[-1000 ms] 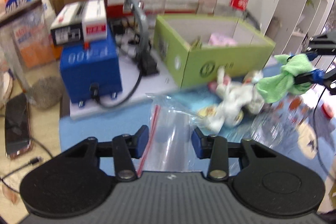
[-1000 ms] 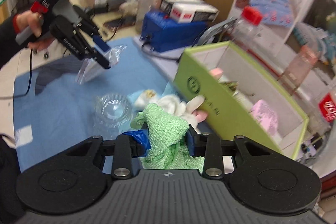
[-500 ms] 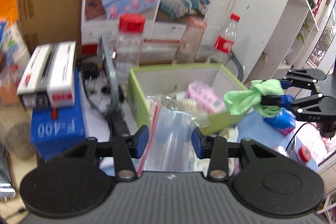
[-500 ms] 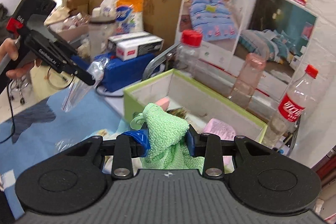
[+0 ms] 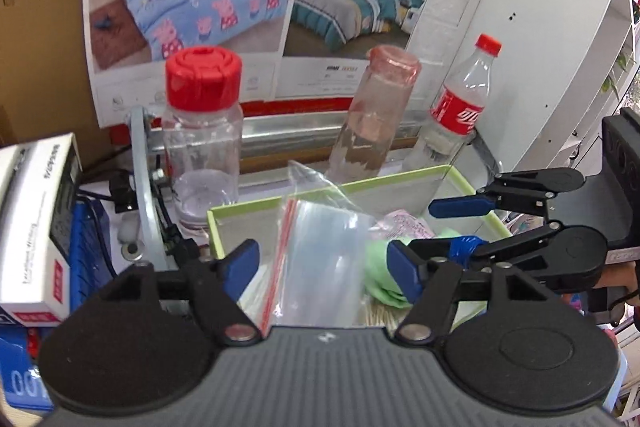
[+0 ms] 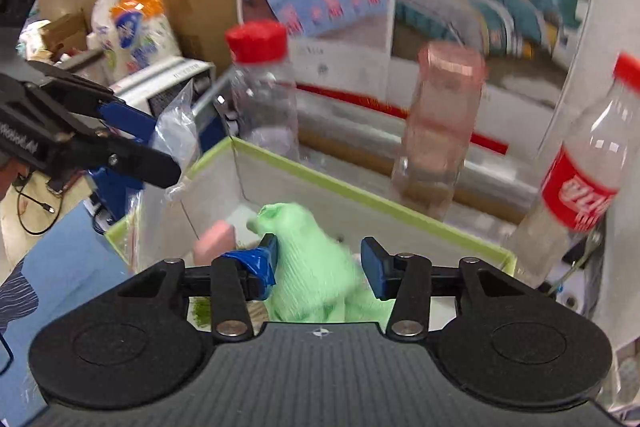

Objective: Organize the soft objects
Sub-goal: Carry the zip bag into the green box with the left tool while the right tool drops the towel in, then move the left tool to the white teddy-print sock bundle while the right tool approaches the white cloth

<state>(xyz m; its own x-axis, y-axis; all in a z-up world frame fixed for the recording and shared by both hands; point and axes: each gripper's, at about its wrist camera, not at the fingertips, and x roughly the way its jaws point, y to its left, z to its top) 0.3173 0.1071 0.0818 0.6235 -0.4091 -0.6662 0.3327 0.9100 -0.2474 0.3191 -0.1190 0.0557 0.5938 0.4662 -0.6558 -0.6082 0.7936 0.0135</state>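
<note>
On the left, the left hand-held gripper (image 5: 322, 269) hangs over the near wall of the green box (image 5: 248, 207), its jaws opening. The clear zip bag (image 5: 320, 259) stands between the pads without being pressed, its long axis running up and away from the gripper, its lower end already inside the box.

To its right, the right hand-held gripper (image 6: 319, 264) is also above the box (image 6: 400, 203), jaws opening. The green cloth (image 6: 316, 271) slumps between them, brushing the left pad and clear of the right, lying straight below and ahead of the gripper, over the box floor. Each soft thing sits directly under its own gripper, so the release looks to need only a straight drop.
</note>
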